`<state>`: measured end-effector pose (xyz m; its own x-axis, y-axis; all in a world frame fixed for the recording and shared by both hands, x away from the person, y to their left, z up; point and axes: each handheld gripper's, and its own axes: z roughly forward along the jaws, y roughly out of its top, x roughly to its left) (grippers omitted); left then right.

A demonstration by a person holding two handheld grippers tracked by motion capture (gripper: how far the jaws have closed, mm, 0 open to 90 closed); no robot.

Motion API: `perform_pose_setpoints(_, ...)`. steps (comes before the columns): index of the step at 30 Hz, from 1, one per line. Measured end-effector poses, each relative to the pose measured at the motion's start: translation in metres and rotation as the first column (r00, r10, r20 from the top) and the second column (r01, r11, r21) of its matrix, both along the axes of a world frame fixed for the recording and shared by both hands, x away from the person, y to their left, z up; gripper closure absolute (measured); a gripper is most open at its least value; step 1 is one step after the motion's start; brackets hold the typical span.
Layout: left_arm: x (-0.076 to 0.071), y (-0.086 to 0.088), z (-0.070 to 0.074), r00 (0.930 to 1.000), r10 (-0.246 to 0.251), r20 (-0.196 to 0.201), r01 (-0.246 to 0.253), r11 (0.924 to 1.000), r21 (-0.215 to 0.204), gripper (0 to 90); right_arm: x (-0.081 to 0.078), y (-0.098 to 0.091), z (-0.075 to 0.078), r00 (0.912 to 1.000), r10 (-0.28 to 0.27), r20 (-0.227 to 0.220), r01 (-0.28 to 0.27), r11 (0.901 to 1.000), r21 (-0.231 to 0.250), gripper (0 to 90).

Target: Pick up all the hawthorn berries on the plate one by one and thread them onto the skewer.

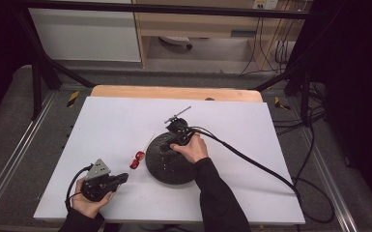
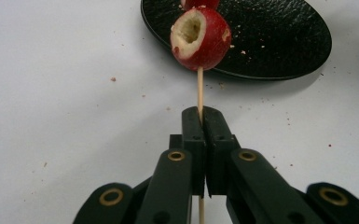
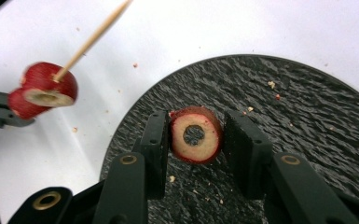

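Skewer [image 2: 199, 88] is pinched between the fully closed jaws of the left gripper [image 2: 200, 114], with two red fruit pieces [image 2: 200, 38] threaded on it, held beside the black plate [image 2: 279, 42]. Over that plate, a cored fruit slice [image 3: 196, 135] is clamped at its sides by the right gripper [image 3: 196, 140], jaws narrowly apart.

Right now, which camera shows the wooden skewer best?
The left gripper view: the skewer runs from the shut left gripper up into the red fruit. The right gripper view gives its pointed tip past the fruit; the high view, a faint thin line.
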<state>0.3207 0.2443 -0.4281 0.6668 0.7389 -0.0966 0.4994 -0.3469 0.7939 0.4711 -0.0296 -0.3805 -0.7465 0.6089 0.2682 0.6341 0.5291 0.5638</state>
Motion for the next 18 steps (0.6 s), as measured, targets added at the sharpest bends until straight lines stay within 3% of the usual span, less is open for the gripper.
perform_pose_setpoints(5,0.000,0.000,0.000,1.0000,-0.002,0.000,0.002,1.0000,-0.001,88.1,-0.010,-0.010,0.003,0.9996,-0.020,0.020,0.019,0.9981,0.059,62.0)
perform_pose_setpoints(9,-0.001,-0.001,0.000,1.0000,-0.005,-0.001,0.005,1.0000,0.001,88.1,-0.018,-0.019,0.002,0.9982,-0.048,0.036,0.043,0.9908,0.128,62.0)
perform_pose_setpoints(13,-0.001,-0.002,0.000,1.0000,-0.007,0.000,0.007,1.0000,-0.001,88.1,-0.029,-0.027,-0.002,0.9954,-0.079,0.054,0.067,0.9770,0.203,62.0)
perform_pose_setpoints(18,-0.002,-0.004,0.000,0.9999,-0.013,0.001,0.013,0.9999,0.003,88.1,-0.043,-0.036,-0.008,0.9895,-0.129,0.064,0.104,0.9470,0.304,62.0)
